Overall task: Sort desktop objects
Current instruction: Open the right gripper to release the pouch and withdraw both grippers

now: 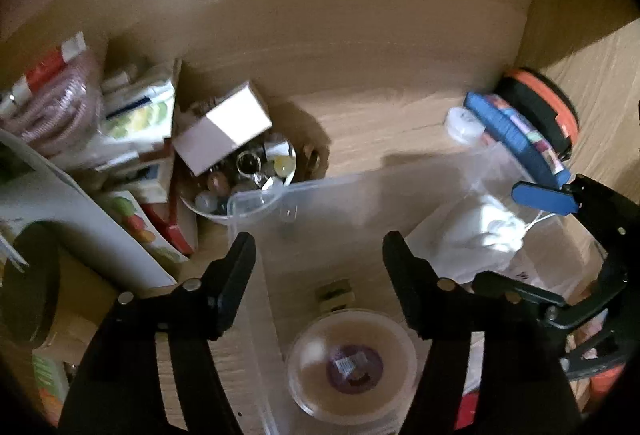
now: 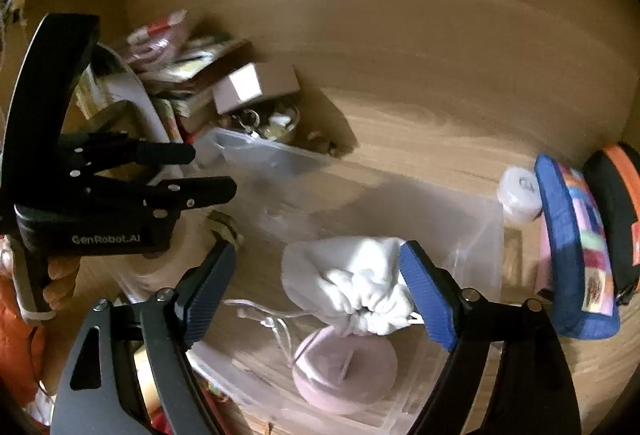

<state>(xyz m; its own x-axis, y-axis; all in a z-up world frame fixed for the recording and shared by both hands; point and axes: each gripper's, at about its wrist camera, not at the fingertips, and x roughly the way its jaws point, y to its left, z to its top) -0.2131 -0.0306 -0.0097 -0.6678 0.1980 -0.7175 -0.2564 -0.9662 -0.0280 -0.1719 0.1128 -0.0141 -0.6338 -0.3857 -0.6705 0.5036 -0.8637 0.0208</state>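
A clear plastic bin (image 1: 304,195) stands on the wooden desk. Inside it lie a round clear-lidded case (image 1: 352,363), a small olive object (image 1: 334,295) and a white drawstring pouch (image 1: 476,235). My left gripper (image 1: 320,251) is open and empty above the bin's left part. In the right wrist view, my right gripper (image 2: 316,275) is open and empty over the pouch (image 2: 352,283), with a pink round case (image 2: 346,371) below it. The left gripper (image 2: 208,171) also shows there at left.
A glass bowl of small trinkets (image 1: 248,171) with a white box (image 1: 224,127) on it sits behind the bin, beside a pile of packets (image 1: 132,115). A blue patterned pouch (image 2: 576,251), a white roll (image 2: 520,191) and an orange-black case (image 1: 540,111) stand at right.
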